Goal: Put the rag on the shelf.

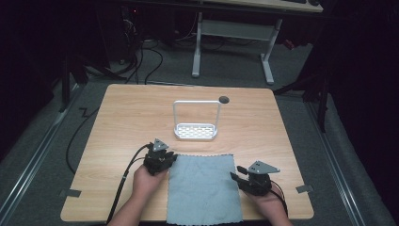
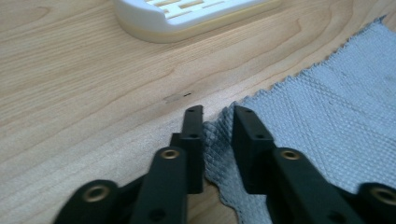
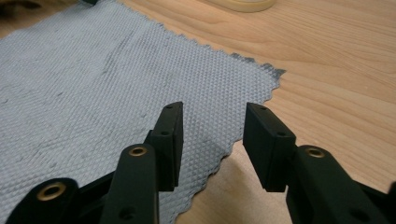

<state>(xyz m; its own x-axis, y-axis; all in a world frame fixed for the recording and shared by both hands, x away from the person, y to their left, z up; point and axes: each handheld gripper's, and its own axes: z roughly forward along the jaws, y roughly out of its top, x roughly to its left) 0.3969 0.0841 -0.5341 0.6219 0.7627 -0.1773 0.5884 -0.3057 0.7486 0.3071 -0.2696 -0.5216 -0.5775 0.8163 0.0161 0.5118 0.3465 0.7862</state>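
Note:
A grey waffle-weave cloth [image 1: 202,188] lies flat at the table's near edge. My left gripper [image 1: 167,159] is at its far left corner. In the left gripper view the jaws [image 2: 218,114] stand close together with that puckered corner of the cloth [image 2: 327,102] pinched between them. My right gripper [image 1: 238,172] is at the cloth's right edge. In the right gripper view it [image 3: 212,112] is open, its jaws straddling the zigzag edge of the cloth [image 3: 93,84] just above it. A white slotted tray with a tall hoop handle [image 1: 195,132] stands beyond the cloth.
The wooden table [image 1: 122,122] has a dark round hole [image 1: 224,99] near the tray's handle. Cables trail from both grippers off the near edge. Another desk's white legs [image 1: 267,61] stand on the floor beyond the table.

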